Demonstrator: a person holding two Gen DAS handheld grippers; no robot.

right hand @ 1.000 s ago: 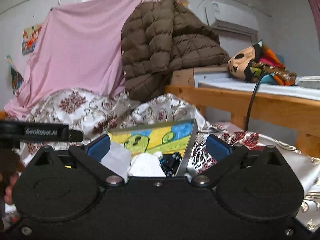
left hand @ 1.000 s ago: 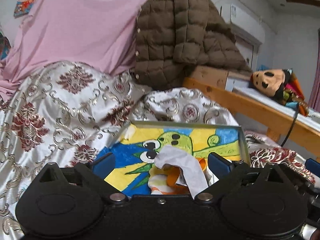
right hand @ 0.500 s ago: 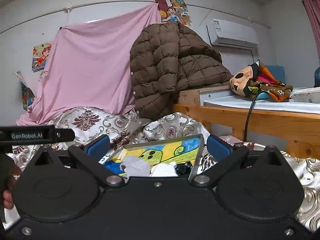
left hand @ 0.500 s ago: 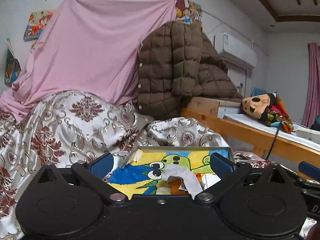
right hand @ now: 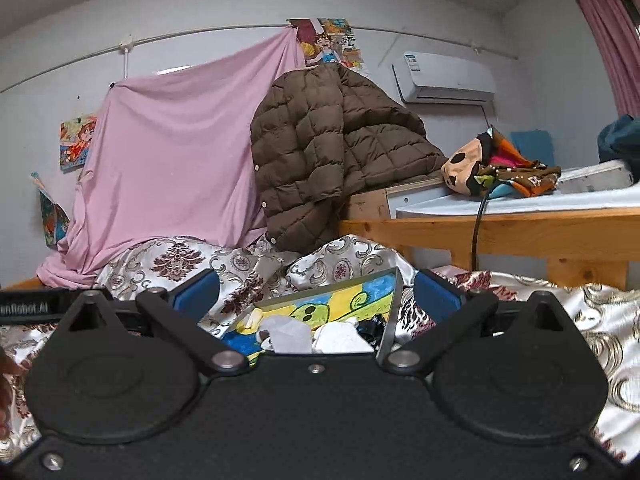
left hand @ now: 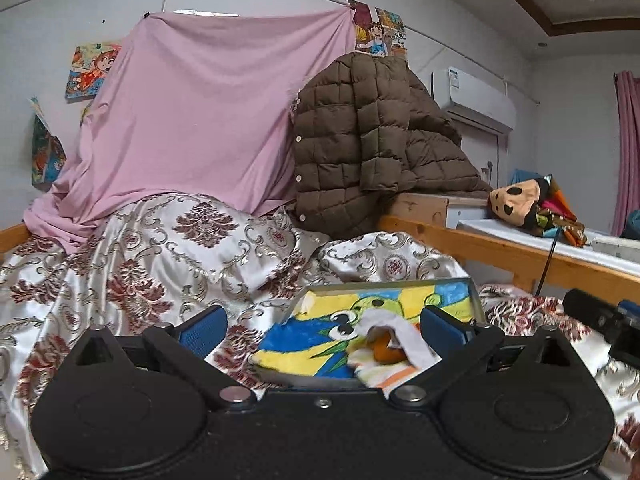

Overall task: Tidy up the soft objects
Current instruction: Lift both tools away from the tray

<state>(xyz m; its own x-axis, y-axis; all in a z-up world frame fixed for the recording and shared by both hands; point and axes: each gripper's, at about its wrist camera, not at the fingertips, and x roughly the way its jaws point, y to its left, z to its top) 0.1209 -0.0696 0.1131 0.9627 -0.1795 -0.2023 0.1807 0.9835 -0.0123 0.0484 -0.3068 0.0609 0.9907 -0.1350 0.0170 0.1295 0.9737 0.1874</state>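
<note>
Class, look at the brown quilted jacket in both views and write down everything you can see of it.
The brown quilted jacket looks like a puffy, padded coat stitched in squares, with a row of pale snap buttons down one edge. It is draped in a heap, not folded, one sleeve hanging in front. Its right part lies over a wooden box; its left side lies against the pink sheet; its hem reaches the patterned satin bedspread.

tray [left hand: 476,294] open on top, socks [left hand: 394,344] piled at its near end | raised rim [right hand: 390,320] walls its right side | quilt [left hand: 168,248] heaps up left and behind | wooden rail [right hand: 500,232] blocks far right
</note>
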